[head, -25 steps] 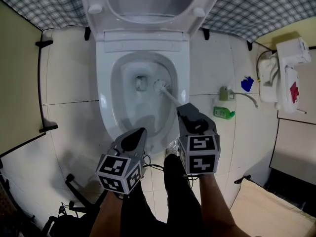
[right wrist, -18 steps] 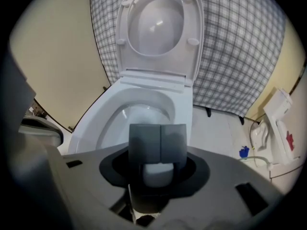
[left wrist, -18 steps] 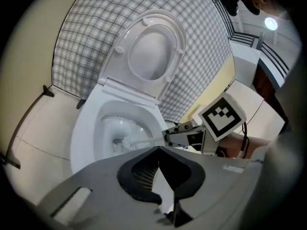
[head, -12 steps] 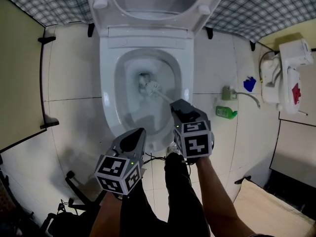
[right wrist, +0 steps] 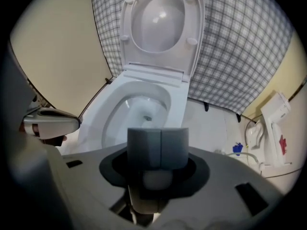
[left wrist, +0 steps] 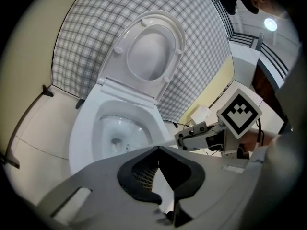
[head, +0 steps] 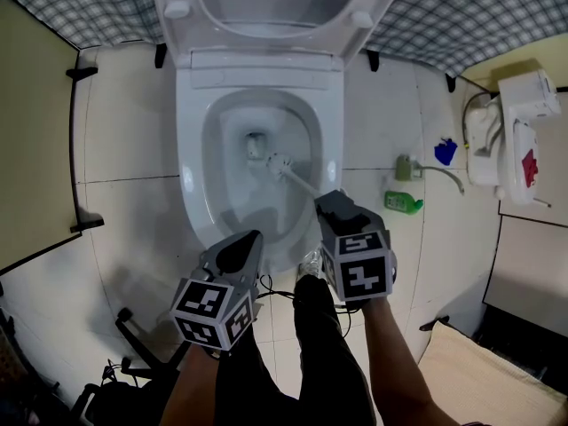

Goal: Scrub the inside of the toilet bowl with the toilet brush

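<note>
glossy ceramic toilet bowl (head: pixel 186 177); matt checked cloth (head: pixel 461 16)

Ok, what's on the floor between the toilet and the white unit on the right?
Head view: a green bottle, a small pale-green item and a blue object sit on the floor there.

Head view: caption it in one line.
Right hand-held gripper holds the toilet brush head-down in the toilet bowl; left hand-held gripper hovers shut by its rim.
</note>
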`<state>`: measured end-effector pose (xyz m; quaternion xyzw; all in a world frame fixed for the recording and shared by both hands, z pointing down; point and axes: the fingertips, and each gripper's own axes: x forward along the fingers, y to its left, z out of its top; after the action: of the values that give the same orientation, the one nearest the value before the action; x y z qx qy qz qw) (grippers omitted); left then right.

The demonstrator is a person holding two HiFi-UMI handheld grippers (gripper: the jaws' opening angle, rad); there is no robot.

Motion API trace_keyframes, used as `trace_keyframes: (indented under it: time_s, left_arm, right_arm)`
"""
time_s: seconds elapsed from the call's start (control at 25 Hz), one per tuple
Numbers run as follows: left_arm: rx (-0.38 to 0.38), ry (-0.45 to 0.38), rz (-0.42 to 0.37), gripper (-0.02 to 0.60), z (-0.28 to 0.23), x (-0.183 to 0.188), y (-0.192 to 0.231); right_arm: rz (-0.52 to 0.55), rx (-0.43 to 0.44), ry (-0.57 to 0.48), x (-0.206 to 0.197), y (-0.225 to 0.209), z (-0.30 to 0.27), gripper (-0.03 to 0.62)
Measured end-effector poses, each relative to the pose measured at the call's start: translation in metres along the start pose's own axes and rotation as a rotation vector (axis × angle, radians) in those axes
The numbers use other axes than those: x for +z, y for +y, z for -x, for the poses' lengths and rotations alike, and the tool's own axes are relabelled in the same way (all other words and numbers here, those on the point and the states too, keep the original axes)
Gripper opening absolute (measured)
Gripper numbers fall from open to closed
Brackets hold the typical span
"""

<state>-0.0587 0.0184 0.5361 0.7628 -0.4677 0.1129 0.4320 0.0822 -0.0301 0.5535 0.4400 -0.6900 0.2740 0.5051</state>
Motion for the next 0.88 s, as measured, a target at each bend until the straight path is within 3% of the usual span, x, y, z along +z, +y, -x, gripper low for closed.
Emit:
trace_keyframes:
  time_s: [0.24,0.4,0.64,0.8,0.88]
  left_arm:
    - [0.016,0.003,0.004,0.009,0.004,-0.007,0.006]
    - [0.038,-0.02,0.021,0.009,0.013,-0.002,0.015]
    - [0.074,-0.039,0.012,0.009,0.025,0.01,0.028]
    - [0.092,-0.043,0.016,0.009,0.029,0.012,0.038]
    - [0.094,-0.044,0.018,0.009,0.029,0.012,0.04]
  right_arm:
    - [0.016,0.062,0.036,0.0,0.02,-0.039,0.184]
    - [0.073,0.087,-0.039,0.012,0.029,-0.023,0.181]
    - [0.079,0.226,-0.122,0.032,0.073,0.011,0.179]
    - [0.106,0.31,-0.139,0.036,0.101,0.021,0.179]
    - [0.135,0.299,-0.133,0.035,0.106,0.015,0.179]
